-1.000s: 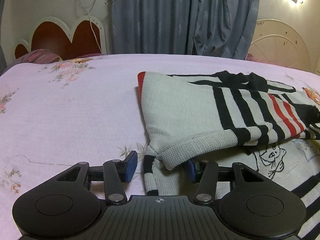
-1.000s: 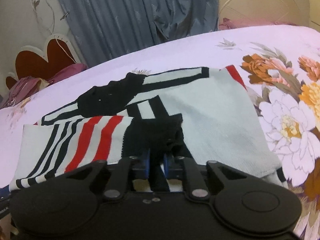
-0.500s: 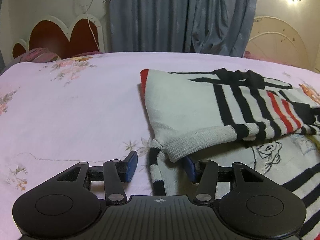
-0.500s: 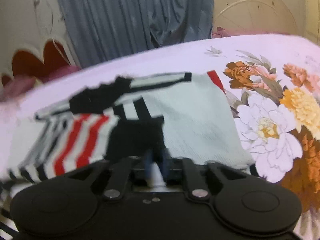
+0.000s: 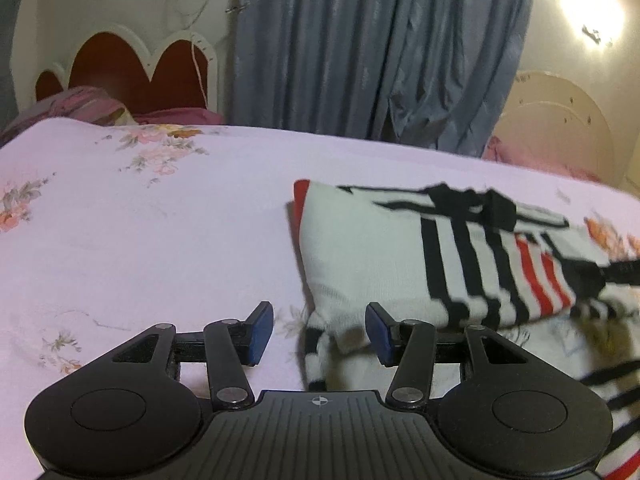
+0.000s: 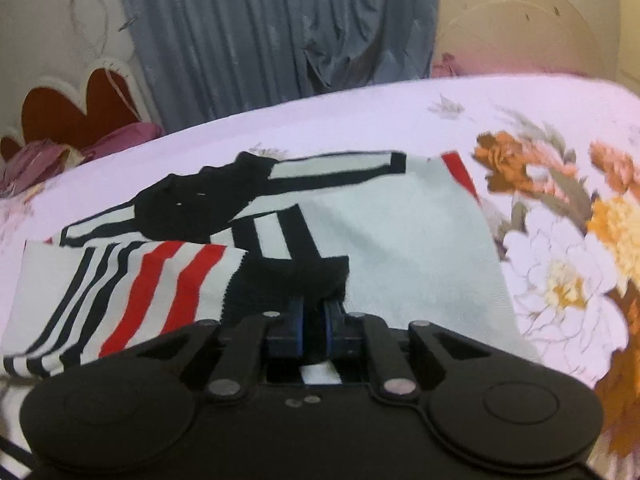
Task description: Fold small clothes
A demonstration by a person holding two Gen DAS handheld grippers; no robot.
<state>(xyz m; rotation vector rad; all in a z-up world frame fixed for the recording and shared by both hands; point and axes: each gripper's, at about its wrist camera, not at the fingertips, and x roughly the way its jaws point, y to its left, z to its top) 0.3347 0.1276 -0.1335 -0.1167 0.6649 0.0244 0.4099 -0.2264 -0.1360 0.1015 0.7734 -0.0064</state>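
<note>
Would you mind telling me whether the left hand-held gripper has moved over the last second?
Yes. The left hand-held gripper has backed away from the sweater: its right finger, earlier under the cuff, now shows clear.

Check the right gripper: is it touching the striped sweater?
Touching. The right wrist view shows the right gripper pinching the striped sweater's black edge between its closed blue pads.

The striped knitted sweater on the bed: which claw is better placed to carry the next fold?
Probably the right claw: it is shut on the white, black and red striped knitted sweater at its black edge. The left claw is open, only straddling a cuff.
</note>
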